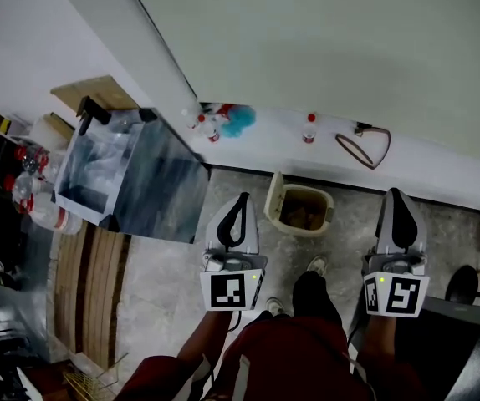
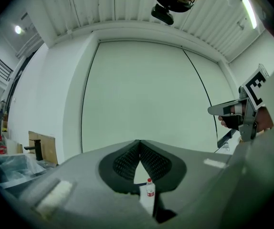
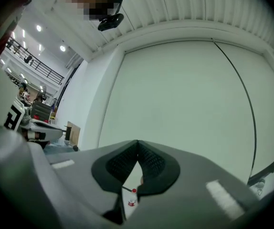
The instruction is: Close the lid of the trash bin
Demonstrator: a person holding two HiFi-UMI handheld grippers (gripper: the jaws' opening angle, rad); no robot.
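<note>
The trash bin (image 1: 300, 210) is a small cream tub on the grey floor, near the white wall. It stands open, with its lid (image 1: 274, 197) upright on the left side and brownish contents inside. My left gripper (image 1: 241, 199) hangs just left of the bin and my right gripper (image 1: 395, 193) to its right; neither touches it. In the left gripper view the left gripper (image 2: 140, 142) has its dark pads meeting at the tip, with nothing held. The right gripper (image 3: 137, 143) in its own view is likewise shut and empty. Both point at the wall.
A clear plastic bin (image 1: 131, 174) on a frame stands to the left, above a wooden pallet (image 1: 94, 278). Small bottles (image 1: 309, 128), a blue and red item (image 1: 238, 121) and a looped cable (image 1: 365, 146) lie along the wall base. The person's shoes (image 1: 315, 266) are close behind the trash bin.
</note>
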